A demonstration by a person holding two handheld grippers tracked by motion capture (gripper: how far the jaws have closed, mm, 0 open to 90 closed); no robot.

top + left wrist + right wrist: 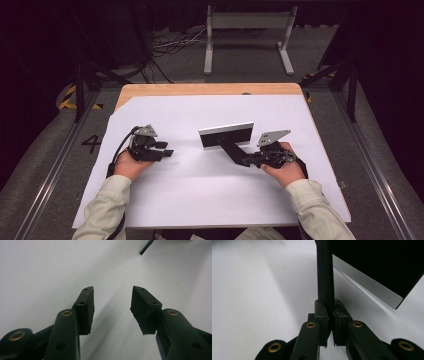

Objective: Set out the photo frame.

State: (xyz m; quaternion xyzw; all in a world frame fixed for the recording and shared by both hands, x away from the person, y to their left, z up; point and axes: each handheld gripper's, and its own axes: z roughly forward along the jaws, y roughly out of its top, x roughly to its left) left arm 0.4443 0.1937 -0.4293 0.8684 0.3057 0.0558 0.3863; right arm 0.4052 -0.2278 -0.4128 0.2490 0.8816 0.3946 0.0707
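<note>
- A dark figure "4" (91, 143) is marked on the grey floor (50, 165), left of the table in the high view.
- No other text, label or brand can be read on anything else.

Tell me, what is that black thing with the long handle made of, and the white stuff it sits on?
The black blade looks like hard plastic or painted metal: flat, stiff, with a shiny silvery edge strip. Its handle, pinched in the right gripper, looks matte black, maybe rubbery or plastic. The white sheet looks like paper or thin board: smooth, dull, flat.
</note>
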